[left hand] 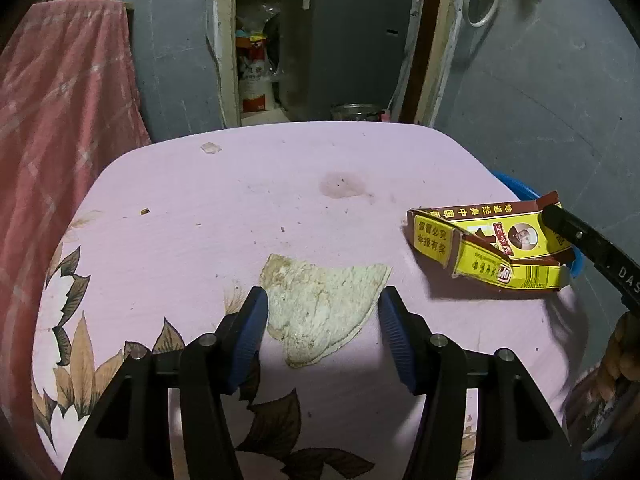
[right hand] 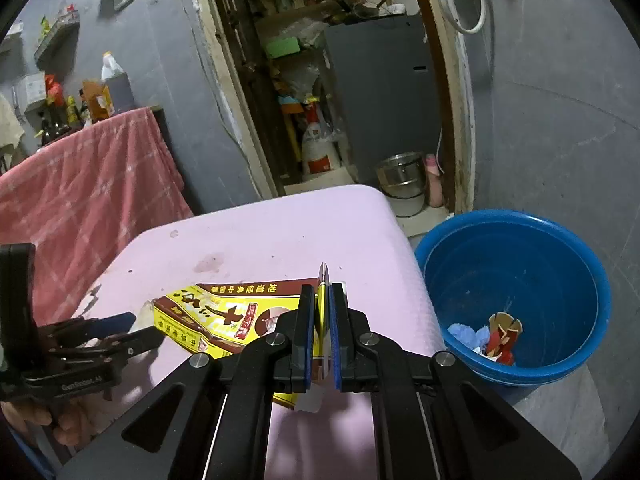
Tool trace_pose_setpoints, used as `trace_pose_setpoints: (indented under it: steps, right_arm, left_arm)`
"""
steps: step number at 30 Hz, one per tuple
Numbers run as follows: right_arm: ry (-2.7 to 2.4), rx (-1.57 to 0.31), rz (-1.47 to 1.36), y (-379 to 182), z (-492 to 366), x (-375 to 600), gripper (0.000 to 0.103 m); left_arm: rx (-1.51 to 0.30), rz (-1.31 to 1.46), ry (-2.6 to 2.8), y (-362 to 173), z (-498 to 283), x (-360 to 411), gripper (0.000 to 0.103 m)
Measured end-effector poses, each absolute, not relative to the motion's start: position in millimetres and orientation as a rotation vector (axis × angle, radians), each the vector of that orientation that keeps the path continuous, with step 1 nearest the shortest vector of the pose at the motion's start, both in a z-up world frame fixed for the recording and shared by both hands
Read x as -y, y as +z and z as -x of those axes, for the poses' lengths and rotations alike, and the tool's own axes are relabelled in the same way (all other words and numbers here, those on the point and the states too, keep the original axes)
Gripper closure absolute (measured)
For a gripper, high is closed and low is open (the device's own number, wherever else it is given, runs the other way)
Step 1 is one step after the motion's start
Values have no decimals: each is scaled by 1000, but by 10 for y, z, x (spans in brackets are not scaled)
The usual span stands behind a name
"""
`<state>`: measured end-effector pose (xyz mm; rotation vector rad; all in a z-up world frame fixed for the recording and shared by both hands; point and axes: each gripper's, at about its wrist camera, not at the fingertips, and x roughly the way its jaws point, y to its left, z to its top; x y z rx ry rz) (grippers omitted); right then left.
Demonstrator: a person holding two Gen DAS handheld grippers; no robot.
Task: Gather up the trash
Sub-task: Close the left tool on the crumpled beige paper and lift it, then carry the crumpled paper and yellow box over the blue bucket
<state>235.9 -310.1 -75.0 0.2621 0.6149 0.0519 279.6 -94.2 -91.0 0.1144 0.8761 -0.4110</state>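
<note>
Flattened yellow-and-brown cardboard box [right hand: 224, 320] lies at the pink tablecloth's [right hand: 280, 232] edge near the blue plastic bucket [right hand: 560, 364], pinched by the right gripper [right hand: 322, 340]. The left gripper [left hand: 322, 332] gapes around a pale flatbread scrap [left hand: 324, 312], pads clear.

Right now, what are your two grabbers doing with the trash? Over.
Right gripper shut on the yellow box. Left gripper open around the pale scrap on the pink table. Blue bucket beside the table, path clear.
</note>
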Motion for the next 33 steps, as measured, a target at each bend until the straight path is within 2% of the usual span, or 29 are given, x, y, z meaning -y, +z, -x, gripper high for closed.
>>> trace_pose_setpoints:
  steps: [11,33]
  right_arm:
    - [48,-529,-178,-566,-2256,2964,98]
    - [-33,-306,-43,-41,-2034,3031,99]
  left_arm:
    - [-784,11,-366,-718,-2597,815,51]
    - [-581,90,-411,-125,-2596,1300,51]
